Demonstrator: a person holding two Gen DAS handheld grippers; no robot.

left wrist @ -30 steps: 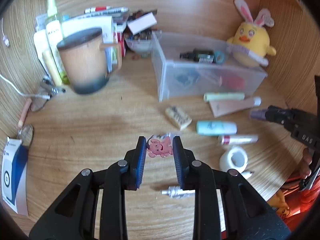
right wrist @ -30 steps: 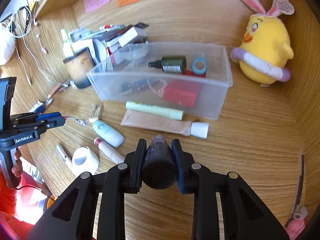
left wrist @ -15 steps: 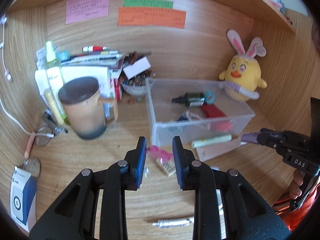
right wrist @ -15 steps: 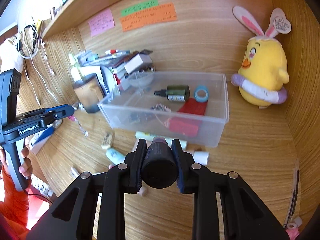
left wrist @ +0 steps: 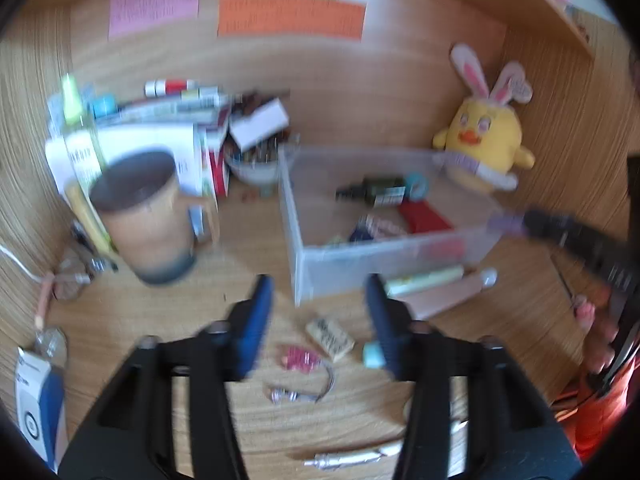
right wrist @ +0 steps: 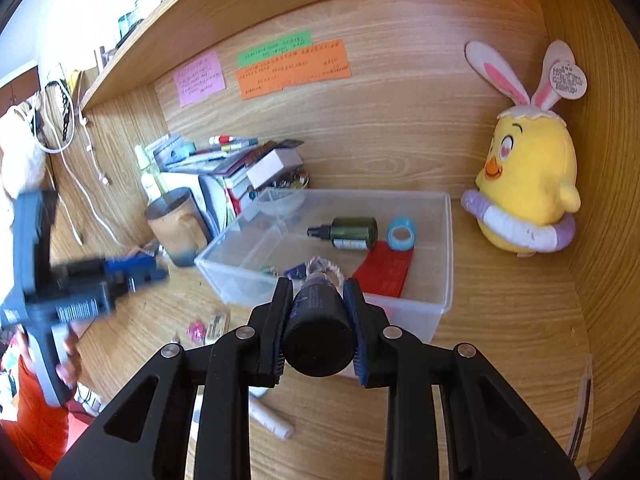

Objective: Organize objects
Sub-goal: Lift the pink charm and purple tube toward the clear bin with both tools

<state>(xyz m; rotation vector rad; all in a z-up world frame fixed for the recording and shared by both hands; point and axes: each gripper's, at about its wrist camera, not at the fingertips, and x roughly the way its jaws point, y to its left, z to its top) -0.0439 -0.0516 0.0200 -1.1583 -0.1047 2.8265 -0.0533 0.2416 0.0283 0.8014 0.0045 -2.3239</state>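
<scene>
Left claw [left wrist: 318, 320] had just been opening, nothing between pads; pink charm [left wrist: 298, 357] lay on tabletop [left wrist: 256, 240], probably a keychain. Right claw [right wrist: 318, 322] clenched dark bottle [right wrist: 318, 326] beside clear bin [right wrist: 447, 256].

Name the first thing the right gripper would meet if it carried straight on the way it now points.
Probably the clear plastic box: the right gripper, shut on a dark bottle, points over its near wall. Depth is uncertain.

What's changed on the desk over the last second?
The left hand-held gripper has just opened and let go of the pink charm keychain, now on the desk. The right hand-held gripper still clamps the dark bottle, now nearer the clear plastic box.
</scene>
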